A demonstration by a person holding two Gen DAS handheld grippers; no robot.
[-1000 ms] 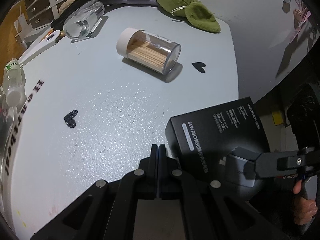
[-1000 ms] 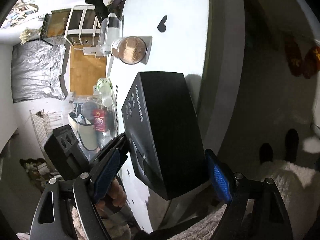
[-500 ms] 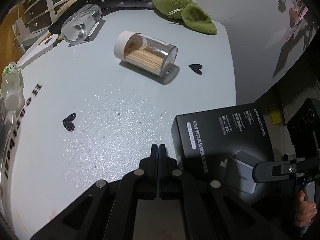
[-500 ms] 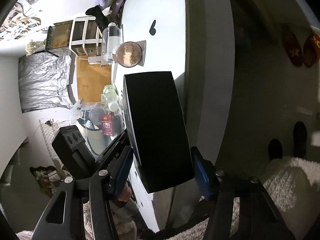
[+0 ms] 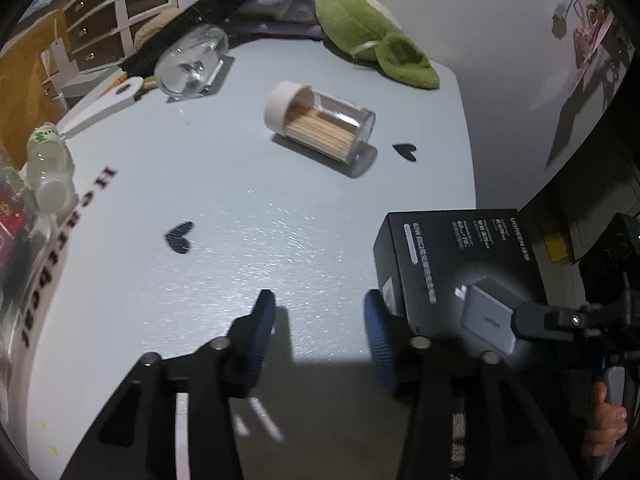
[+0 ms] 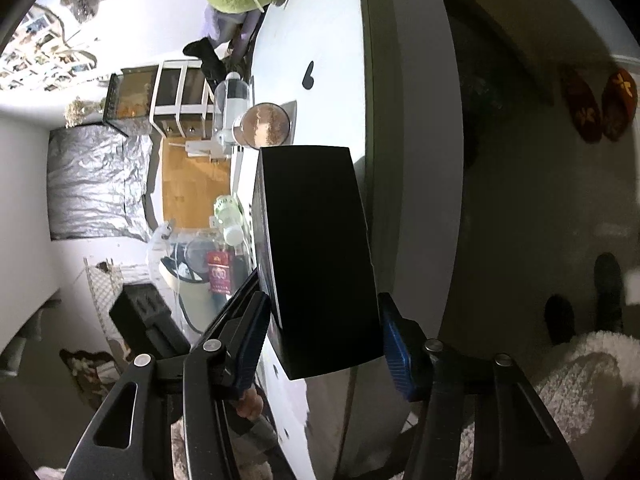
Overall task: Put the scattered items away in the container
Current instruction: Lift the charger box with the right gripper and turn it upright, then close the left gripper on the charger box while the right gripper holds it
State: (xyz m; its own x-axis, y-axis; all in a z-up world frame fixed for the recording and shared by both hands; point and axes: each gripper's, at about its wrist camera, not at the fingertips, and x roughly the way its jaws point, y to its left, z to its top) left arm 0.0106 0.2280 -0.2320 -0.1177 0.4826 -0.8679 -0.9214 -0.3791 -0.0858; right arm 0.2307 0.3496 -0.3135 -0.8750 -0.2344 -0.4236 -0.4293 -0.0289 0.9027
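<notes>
A black charger box [image 5: 460, 272] stands at the table's right front edge; in the right wrist view the box [image 6: 316, 256] sits between my right gripper's [image 6: 324, 332] blue pads, which are shut on it. My left gripper [image 5: 318, 320] is open and empty just left of the box. A clear toothpick jar [image 5: 320, 124] with a white cap lies on its side mid-table. A clear container [image 6: 192, 256] holding a red pack sits at the table's left; only its edge shows in the left wrist view [image 5: 12, 216].
A clear tumbler [image 5: 190, 66] lies at the back left beside a white spoon-like tool [image 5: 100, 104]. A small green-labelled bottle [image 5: 50, 168] lies at the left. A green plush [image 5: 372, 36] is at the back. The table edge [image 5: 468, 152] runs right.
My left gripper has opened from shut. My right gripper has closed onto the black box, which has shifted slightly on the table edge.
</notes>
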